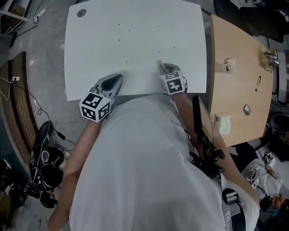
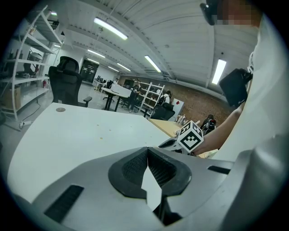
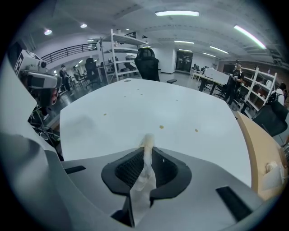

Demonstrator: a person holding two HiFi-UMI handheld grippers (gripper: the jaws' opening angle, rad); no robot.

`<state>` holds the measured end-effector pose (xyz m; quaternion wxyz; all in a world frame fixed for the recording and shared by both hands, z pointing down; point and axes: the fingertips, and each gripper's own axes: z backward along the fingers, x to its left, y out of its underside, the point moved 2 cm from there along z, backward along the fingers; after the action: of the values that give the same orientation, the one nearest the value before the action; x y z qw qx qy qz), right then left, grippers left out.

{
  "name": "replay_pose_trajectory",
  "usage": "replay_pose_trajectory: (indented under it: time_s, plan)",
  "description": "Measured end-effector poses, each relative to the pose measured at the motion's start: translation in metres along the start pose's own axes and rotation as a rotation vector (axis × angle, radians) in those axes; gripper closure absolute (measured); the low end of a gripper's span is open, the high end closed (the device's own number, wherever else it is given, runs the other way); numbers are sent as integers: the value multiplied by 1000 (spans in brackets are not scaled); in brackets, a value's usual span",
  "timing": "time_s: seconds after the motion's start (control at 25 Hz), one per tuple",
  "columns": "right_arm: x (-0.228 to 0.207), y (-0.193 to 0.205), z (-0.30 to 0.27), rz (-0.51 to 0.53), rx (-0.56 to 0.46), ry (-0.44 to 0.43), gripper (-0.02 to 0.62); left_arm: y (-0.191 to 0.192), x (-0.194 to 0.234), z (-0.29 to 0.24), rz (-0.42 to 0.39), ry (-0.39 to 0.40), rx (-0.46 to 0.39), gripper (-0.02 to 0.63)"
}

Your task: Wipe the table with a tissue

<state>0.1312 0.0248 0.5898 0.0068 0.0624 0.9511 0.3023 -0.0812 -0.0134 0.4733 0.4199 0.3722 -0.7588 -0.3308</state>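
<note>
The right gripper's point(image 3: 146, 151) fingers point(image 3: 128, 169) stand only a narrow slit apart and are clamped on the tissue point(image 3: 142, 181), which fills the gap between their dark ribbed pads. The left gripper's point(image 2: 147, 151) fingers point(image 2: 131, 169) meet at their tips with nothing between them. Only the white surface point(image 2: 67, 135) shows through the wedge-shaped gap behind the tips.

The tissue is white, thin and crumpled, twisted into a loose rope. Its long axis runs along the line the right gripper points, from deep between the pads out past the tips, where a short rounded end sticks out. In the head view that end point(image 1: 160, 65) points away from the person and slightly left, slanting down over the near part of the surface point(image 1: 135, 27). Whether it touches the surface cannot be told.

Both pairs of pads sit in smooth grey moulded shells, each shaped like a broad rounded shield. Each gripper carries a cube with black-and-white square markers. The left gripper point(image 1: 109, 84) lies over the near edge of the surface and the right gripper point(image 1: 166, 69) is well apart from it, further in.

The surface is white, smooth and matt with rounded corners. A few small brownish specks point(image 3: 161, 127) lie ahead of the tissue's end, and a round grey cap point(image 1: 81, 12) sits at the far left corner. A light wooden table point(image 1: 239, 90) stands just beside it on the right.
</note>
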Motion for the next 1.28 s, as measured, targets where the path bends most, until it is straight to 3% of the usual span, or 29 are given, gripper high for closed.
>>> replay_pose_trajectory:
  time_s: [0.28, 0.4, 0.56, 0.72, 0.96, 1.28]
  plan:
    - [16, 0, 6, 63, -24, -86, 537, -1, -14, -7, -5, 1, 8, 600]
    - [28, 3, 2, 89, -47, -164, 537, 4, -12, -8, -3, -7, 10, 600]
    - [33, 1, 8, 48, -95, -241, 537, 6, -13, -10, 0, -12, 1, 600]
    - [21, 0, 19, -65, -171, -219, 536, 10, -14, -10, 3, -18, -5, 600]
    - [-15, 14, 27, -86, -174, -158, 535, 18, -19, -12, 15, -26, 9, 600]
    - [-69, 15, 27, -133, -186, -135, 535, -6, -30, -30, 34, -65, -5, 600]
